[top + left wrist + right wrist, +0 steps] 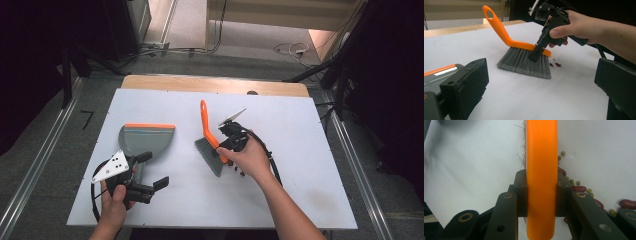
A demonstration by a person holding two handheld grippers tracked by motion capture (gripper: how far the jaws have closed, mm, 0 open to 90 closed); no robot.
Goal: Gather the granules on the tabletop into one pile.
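A hand brush [206, 131] with an orange handle and grey bristles rests bristles-down on the white table [300, 130]. My right gripper [223, 153] is shut on the brush's orange back [541, 157], one jaw on each side. Small red and green beans [579, 188] lie scattered just beside the bristles [524, 62], near the hand [250, 160]. A grey dustpan [147, 139] with an orange lip lies flat at the left. My left gripper [152, 170] hovers by the dustpan's near side, open, with nothing between its jaws; the pan's edge [439, 72] shows beside its left jaw.
The white table top ends at a wooden strip [215, 84] at the back. Cables [272, 155] trail from the right gripper across the table. Metal rails [45, 150] run along both sides on the floor.
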